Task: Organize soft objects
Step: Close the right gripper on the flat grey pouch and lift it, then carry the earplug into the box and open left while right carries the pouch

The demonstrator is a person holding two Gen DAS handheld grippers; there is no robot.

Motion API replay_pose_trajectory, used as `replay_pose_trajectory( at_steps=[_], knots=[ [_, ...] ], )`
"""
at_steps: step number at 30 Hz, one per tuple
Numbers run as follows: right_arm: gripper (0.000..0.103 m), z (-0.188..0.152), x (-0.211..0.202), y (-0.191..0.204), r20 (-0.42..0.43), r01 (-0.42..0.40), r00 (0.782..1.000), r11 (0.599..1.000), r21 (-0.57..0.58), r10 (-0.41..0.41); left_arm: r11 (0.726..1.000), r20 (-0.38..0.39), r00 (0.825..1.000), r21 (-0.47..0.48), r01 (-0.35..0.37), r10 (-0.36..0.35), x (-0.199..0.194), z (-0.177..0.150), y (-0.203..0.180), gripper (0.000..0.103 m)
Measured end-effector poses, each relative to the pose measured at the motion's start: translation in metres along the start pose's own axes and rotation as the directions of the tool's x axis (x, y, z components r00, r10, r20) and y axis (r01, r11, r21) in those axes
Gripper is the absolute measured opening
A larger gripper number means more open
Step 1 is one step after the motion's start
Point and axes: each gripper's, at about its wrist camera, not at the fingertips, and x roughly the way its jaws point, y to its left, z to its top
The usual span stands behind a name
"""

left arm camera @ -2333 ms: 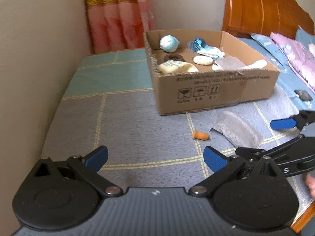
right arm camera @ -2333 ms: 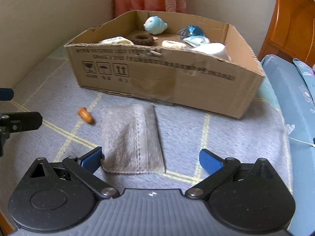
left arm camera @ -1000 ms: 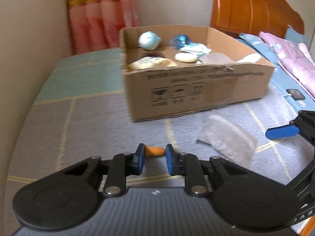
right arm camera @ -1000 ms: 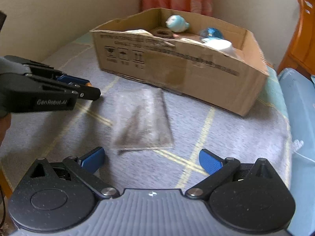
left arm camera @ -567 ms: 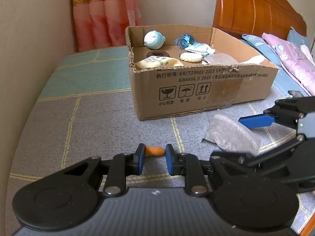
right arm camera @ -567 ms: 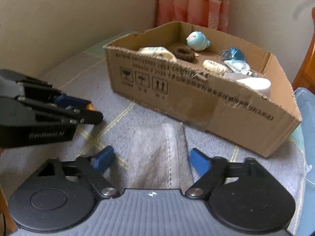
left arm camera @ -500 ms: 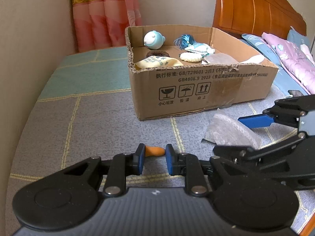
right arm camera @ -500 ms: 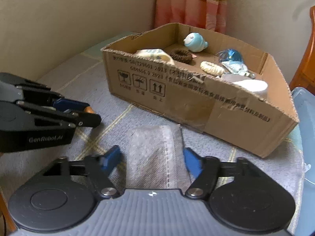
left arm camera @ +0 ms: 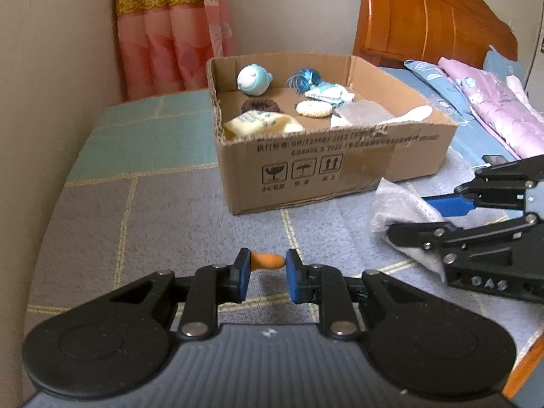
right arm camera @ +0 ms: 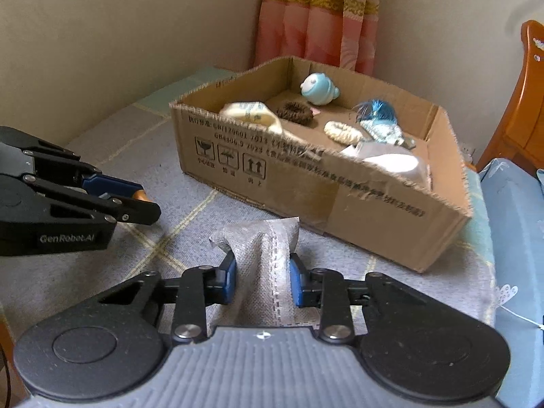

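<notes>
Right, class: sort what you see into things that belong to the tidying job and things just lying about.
Job: orange soft piece in left gripper; grey cloth pouch in right gripper; cardboard box.
Lying about: curtain; headboard; pink quilt.

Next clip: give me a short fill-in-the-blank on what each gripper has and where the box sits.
1. The left gripper is shut on a small ____ soft piece.
2. The right gripper has its jaws clamped on a grey ____.
3. The round pale-blue plush toy lies ____ the cardboard box.
4. In the right wrist view, the left gripper shows at the ____ edge of the picture.

Missing words: orange; cloth; inside; left
</notes>
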Motion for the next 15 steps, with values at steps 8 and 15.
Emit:
replay_pose_trajectory(
  at_steps=[8,15],
  knots=[
    [0.035,0.017,-0.048,-0.016,0.099,-0.015,0.995,1.0,-0.002,0.015,0.997,0.082,0.996,0.075,0.033,-0.039,-0.028,0.034,-0.006,0.021],
    [0.035,0.042,-0.078,-0.042,0.203,0.047,0.978,0.999,0.015,-0.049,0.99,0.166,0.985,0.135,0.029,-0.051,-0.014,0.086,-0.025,0.021]
  ],
)
